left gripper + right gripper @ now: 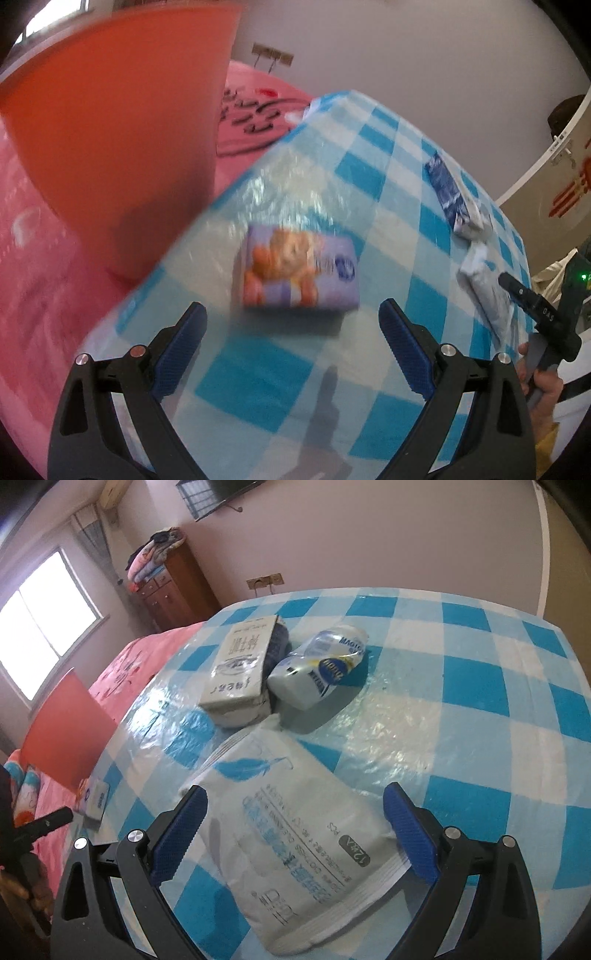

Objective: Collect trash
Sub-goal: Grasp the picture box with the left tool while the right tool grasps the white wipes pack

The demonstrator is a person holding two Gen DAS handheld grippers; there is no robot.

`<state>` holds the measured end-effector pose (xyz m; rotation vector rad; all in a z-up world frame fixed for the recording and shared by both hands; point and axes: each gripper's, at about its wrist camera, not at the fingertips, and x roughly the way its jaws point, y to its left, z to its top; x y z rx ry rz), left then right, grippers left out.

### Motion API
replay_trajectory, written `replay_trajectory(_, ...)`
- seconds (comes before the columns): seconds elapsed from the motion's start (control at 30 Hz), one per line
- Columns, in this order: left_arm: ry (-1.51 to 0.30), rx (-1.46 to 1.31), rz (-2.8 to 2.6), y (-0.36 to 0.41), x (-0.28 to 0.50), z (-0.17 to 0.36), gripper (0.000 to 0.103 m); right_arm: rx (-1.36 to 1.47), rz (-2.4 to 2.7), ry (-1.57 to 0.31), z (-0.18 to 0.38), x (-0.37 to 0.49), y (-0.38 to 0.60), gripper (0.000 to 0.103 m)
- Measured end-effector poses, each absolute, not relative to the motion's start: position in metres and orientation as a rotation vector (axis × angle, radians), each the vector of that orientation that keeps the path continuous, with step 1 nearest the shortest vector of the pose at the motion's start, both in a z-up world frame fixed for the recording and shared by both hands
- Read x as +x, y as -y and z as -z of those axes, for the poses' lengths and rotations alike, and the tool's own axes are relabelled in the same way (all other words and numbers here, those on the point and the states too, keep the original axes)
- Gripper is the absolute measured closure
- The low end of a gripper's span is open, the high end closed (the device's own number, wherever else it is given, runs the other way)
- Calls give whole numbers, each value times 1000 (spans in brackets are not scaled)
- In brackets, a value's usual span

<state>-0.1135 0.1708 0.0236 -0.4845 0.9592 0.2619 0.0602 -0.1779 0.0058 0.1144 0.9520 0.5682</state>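
1. Trash is seen scattered on the checked counter (480, 686): a purple tissue pack (301, 271) lies just ahead of the left gripper (293, 325), centred between its released jaws, untouched.
2. A white wipes packet (295, 834) is framed between the right gripper's (295, 819) spread jaws, ungrasped.
3. A carton (240, 672) and crushed bottle (321, 668) lie beyond.

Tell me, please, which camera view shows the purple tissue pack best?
The left wrist view: the purple tissue pack lies centred just ahead of the open left gripper, though blurred. The right wrist view catches it only small, at the table's left edge.
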Motion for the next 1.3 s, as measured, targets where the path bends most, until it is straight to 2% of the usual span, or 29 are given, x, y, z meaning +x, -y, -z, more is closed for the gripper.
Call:
replay_trajectory(0.57,-924,-508,-173,-165,-45,-16,8,97,-540,-939,-6,14,150,8)
replay_trajectory(0.77,-942,-415,-49,-135,-34,-15,8,118,-496,-947,-5,20,146,8)
replay_trajectory(0.97,-924,-197,-13,-128,-47,-24,8,125,-496,-946,-6,21,147,8)
replay_trajectory(1.3,-958,-111,47,-112,-46,-14,8,60,-477,-943,-6,22,135,5)
